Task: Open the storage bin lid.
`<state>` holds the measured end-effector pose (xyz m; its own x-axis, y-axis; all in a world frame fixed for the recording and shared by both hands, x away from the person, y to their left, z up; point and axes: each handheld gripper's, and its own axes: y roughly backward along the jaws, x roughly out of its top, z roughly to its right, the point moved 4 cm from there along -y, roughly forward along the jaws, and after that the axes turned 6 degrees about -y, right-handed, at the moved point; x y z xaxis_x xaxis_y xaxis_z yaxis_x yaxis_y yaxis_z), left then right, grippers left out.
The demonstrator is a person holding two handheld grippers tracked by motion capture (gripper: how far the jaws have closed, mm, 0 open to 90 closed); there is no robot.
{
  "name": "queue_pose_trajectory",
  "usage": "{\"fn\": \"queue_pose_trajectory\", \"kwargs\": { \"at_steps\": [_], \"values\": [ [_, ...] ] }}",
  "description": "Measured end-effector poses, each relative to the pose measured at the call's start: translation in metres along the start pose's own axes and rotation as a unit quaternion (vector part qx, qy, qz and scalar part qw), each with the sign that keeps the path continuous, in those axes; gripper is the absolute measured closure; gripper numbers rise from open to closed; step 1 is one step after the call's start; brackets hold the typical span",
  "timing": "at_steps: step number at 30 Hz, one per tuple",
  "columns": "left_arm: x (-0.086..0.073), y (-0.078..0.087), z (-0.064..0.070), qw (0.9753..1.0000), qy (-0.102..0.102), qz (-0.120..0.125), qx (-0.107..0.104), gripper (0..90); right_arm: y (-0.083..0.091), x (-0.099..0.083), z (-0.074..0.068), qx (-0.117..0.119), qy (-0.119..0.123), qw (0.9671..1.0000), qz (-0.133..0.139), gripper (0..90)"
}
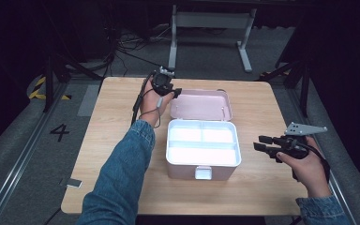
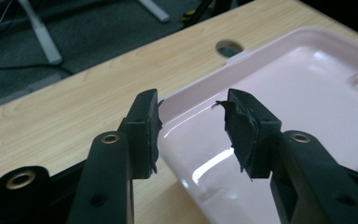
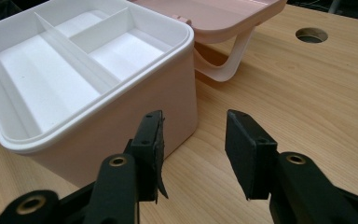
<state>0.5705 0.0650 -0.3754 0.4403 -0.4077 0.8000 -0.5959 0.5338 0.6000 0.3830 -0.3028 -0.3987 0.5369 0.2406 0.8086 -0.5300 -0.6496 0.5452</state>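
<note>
High view shows the pink box in the worktop's middle, its lid already thrown back toward the far edge, compartments empty, while left tongs and right tongs are wide, holding nothing.

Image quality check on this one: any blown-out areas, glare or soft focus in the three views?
High view: the white tray inside the pink box is overexposed, its dividers barely readable, and the room beyond the table is very dark. Left gripper view: bright glare streaks on the open lid, near jaws slightly soft. Right gripper view: evenly lit, tray dividers clear.
</note>
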Motion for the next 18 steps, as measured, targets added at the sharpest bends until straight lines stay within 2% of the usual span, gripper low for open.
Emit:
{"fn": "queue_pose_trajectory", "kwargs": {
  "at_steps": [5, 8, 12, 14, 16, 18],
  "values": [
    [0.008, 0.030, 0.014, 0.9990, -0.024, 0.026, -0.026, 53.2, -0.003, 0.001, -0.001, 0.003, 0.001, 1.0000, -0.001, 57.2],
    [0.010, 0.052, 0.023, 0.9971, -0.045, 0.045, -0.042, 51.8, -0.006, 0.000, -0.001, 0.005, 0.001, 1.0000, -0.004, 57.1],
    [0.008, 0.078, 0.033, 0.9952, -0.050, 0.058, -0.060, 50.7, -0.008, 0.001, 0.000, 0.006, -0.001, 1.0000, -0.006, 57.1],
    [0.005, 0.092, 0.036, 0.9940, -0.059, 0.060, -0.071, 49.8, -0.008, 0.003, 0.000, 0.006, 0.000, 1.0000, -0.006, 56.9],
    [0.003, 0.096, 0.037, 0.9936, -0.059, 0.062, -0.074, 49.0, -0.010, 0.006, 0.000, 0.008, 0.000, 1.0000, -0.003, 56.5],
    [-0.003, 0.112, 0.041, 0.9924, -0.071, 0.059, -0.081, 48.4, -0.012, 0.008, 0.000, 0.010, 0.003, 0.9999, -0.004, 56.1]
  ]
}}
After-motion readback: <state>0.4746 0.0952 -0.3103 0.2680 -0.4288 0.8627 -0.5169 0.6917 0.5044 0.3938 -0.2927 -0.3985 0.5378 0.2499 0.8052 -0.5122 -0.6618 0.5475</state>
